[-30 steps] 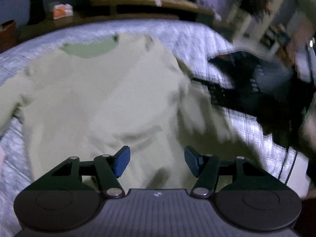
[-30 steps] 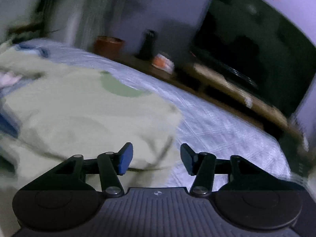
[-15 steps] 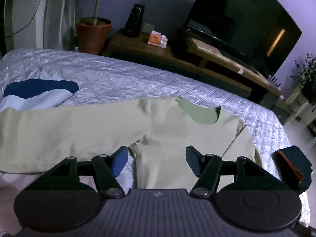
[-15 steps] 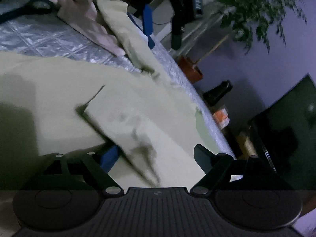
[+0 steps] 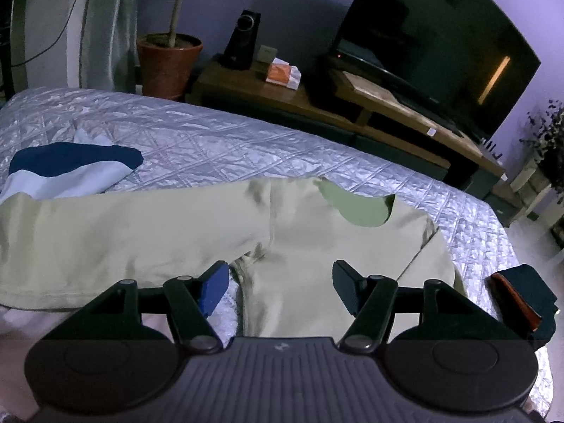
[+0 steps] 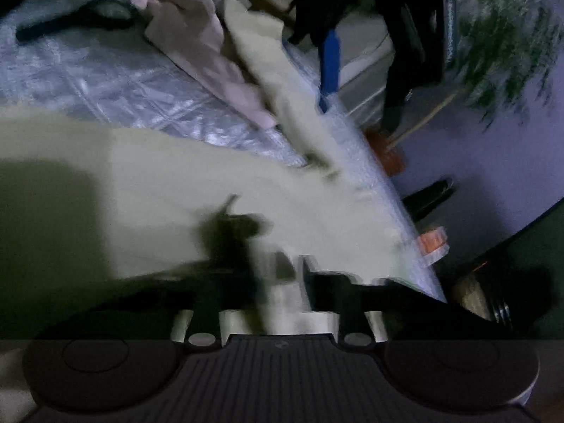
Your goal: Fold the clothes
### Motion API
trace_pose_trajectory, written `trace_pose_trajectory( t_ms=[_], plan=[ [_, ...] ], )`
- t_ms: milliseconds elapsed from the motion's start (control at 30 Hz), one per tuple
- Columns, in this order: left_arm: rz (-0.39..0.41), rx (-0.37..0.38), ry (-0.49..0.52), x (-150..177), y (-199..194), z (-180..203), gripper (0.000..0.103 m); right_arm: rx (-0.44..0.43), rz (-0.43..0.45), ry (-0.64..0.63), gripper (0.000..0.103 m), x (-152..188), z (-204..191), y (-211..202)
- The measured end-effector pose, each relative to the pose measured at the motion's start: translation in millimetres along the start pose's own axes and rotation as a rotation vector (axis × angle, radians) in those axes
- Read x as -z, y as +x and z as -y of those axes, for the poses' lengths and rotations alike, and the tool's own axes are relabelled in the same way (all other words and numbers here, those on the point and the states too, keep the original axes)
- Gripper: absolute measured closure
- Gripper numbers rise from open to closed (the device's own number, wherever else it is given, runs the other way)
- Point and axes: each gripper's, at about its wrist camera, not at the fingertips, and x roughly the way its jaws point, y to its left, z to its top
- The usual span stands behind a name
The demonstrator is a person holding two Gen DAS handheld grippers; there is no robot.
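Note:
A pale green long-sleeved shirt (image 5: 310, 246) lies flat on the quilted bed (image 5: 218, 141), collar toward the TV, one sleeve (image 5: 105, 232) stretched out to the left. My left gripper (image 5: 278, 285) is open and empty, hovering over the shirt's body near the armpit. In the right wrist view the same shirt (image 6: 197, 190) fills the middle. My right gripper (image 6: 282, 275) is blurred by motion, its fingers close together low over the shirt's folded sleeve; whether they hold cloth is unclear.
A blue and white garment (image 5: 67, 169) lies at the bed's left. A dark folded item (image 5: 521, 299) sits at the right edge. A pink garment (image 6: 204, 46) lies at the far side. Plant pot (image 5: 169, 63), TV stand (image 5: 317, 95) and TV (image 5: 430, 46) stand beyond.
The left gripper has held nearly still over the shirt for the last half second. The right gripper's jaws have closed in from wide open, and its view is now blurred by motion.

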Motion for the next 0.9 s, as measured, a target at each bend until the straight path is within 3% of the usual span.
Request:
trace_pose_trajectory(
  t_ms=[133, 367, 433, 500, 633, 700, 767, 900],
  plan=[
    [0.007, -0.009, -0.02, -1.0, -0.6, -3.2, 0.041, -0.034, 0.001, 0.347, 0.1, -3.3, 59.4, -4.5],
    [-0.006, 0.007, -0.049, 0.0, 2.3, -5.9, 0.041, 0.3, 0.223, 1.16, 0.1, 91.2, 250.4, -82.9],
    [-0.006, 0.01, -0.049, 0.3, 3.3, -4.4, 0.041, 0.442, 0.291, 1.387, 0.1, 141.5, 289.4, -115.9],
    [-0.011, 0.026, -0.068, 1.0, 4.7, -4.4, 0.041, 0.562, 0.299, 1.518, 0.1, 181.3, 306.7, -137.8],
    [-0.017, 0.029, -0.06, 4.5, 8.4, 0.7, 0.041, 0.691, 0.239, 1.732, 0.1, 250.6, 314.0, -157.9],
    [-0.014, 0.037, -0.073, 7.9, 9.7, 6.4, 0.041, 0.789, 0.233, 1.828, 0.1, 268.6, 299.5, -165.7],
    [-0.029, 0.079, -0.089, 14.3, 11.7, 17.2, 0.041, 0.898, 0.254, 1.846, 0.1, 273.0, 280.4, -173.4],
    [-0.04, 0.142, 0.056, 31.6, 13.0, 58.8, 0.04, 1.054, 0.317, 1.915, 0.1, 290.7, 250.6, -191.3]
  ],
)
